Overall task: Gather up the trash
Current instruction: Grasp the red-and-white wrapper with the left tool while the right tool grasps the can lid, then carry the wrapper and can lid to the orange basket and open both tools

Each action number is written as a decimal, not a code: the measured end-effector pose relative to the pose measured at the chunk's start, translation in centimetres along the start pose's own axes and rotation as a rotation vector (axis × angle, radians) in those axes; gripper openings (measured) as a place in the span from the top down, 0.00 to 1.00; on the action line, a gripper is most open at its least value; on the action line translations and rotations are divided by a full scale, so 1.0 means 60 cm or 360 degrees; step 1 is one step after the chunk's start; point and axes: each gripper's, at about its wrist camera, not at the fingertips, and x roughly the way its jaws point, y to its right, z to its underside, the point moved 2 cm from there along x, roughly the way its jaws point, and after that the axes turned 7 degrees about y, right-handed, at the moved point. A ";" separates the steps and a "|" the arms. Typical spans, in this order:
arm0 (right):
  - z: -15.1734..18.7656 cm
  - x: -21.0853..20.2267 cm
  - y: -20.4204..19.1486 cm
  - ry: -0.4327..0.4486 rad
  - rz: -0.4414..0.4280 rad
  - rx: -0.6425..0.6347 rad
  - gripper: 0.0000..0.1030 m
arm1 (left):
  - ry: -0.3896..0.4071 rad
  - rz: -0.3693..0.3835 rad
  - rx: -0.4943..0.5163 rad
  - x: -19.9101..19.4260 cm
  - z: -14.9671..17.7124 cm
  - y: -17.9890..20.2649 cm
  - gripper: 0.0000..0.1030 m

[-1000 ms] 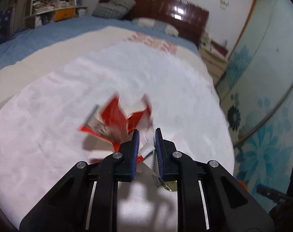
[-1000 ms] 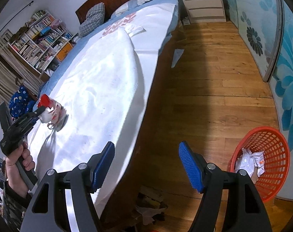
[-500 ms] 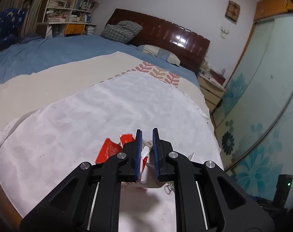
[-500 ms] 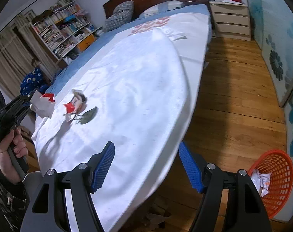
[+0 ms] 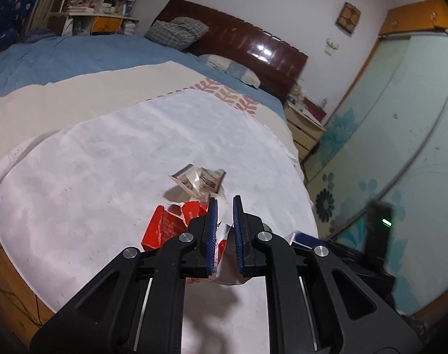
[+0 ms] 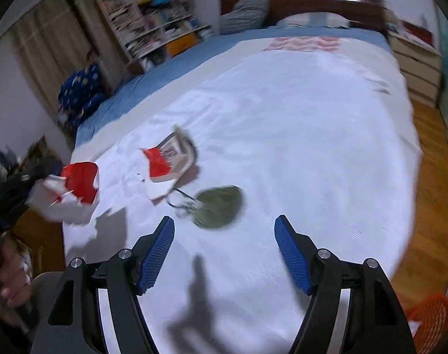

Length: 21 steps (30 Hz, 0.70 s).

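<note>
My left gripper [image 5: 223, 203] is shut on a torn red and white paper wrapper [image 5: 171, 225] and holds it above the white bedspread [image 5: 106, 177]. The same wrapper [image 6: 73, 190] shows at the left of the right wrist view, lifted off the bed. A second crumpled red and white wrapper [image 6: 169, 159] lies on the bed, also seen ahead of the left gripper [image 5: 199, 178]. A flat dark green piece with a thin cord [image 6: 219, 206] lies just ahead of my right gripper [image 6: 224, 225], which is open and empty above the bed.
An orange mesh basket [image 6: 430, 320] stands on the wooden floor at the lower right. Pillows and a dark headboard [image 5: 253, 50] are at the far end. A bookshelf [image 6: 153, 26] and a nightstand [image 6: 415, 65] flank the bed.
My right gripper has swung from the floor side to over the bed, near the green piece. My left gripper has lifted the red wrapper off the bed; the second wrapper has come into view.
</note>
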 end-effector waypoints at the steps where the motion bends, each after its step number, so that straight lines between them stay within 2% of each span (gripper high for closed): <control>1: -0.003 0.012 -0.012 -0.0005 0.0024 -0.0036 0.17 | 0.0000 0.0005 0.0013 -0.001 0.002 0.003 0.90; 2: -0.004 0.022 -0.022 -0.0011 0.0046 -0.0067 0.13 | -0.0003 0.0009 0.0020 -0.002 0.006 0.005 0.90; 6: 0.004 0.081 -0.053 -0.0082 0.0164 -0.0192 0.13 | -0.0029 0.0016 0.0028 0.006 0.009 0.008 0.90; 7: 0.004 0.089 -0.055 -0.0085 0.0185 -0.0195 0.14 | -0.0030 0.0015 0.0021 0.004 0.013 0.006 0.90; 8: 0.002 0.094 -0.056 -0.0080 0.0195 -0.0189 0.21 | -0.0034 0.0016 0.0012 0.005 0.014 0.003 0.90; 10: -0.005 0.098 -0.047 -0.0075 0.0171 -0.0123 0.34 | -0.0041 0.0012 -0.0016 0.008 0.014 -0.006 0.90; 13: -0.011 0.100 -0.022 -0.0050 0.0082 0.0021 0.36 | -0.0047 0.0008 -0.0044 0.009 0.013 -0.016 0.90; 18: -0.004 0.085 -0.022 -0.0009 0.0060 0.0038 0.36 | -0.0037 0.0000 -0.0053 0.007 0.011 -0.017 0.90; 21: -0.003 0.054 -0.018 0.0024 0.0033 0.0046 0.36 | -0.0020 -0.0011 0.0017 0.002 0.013 0.000 0.90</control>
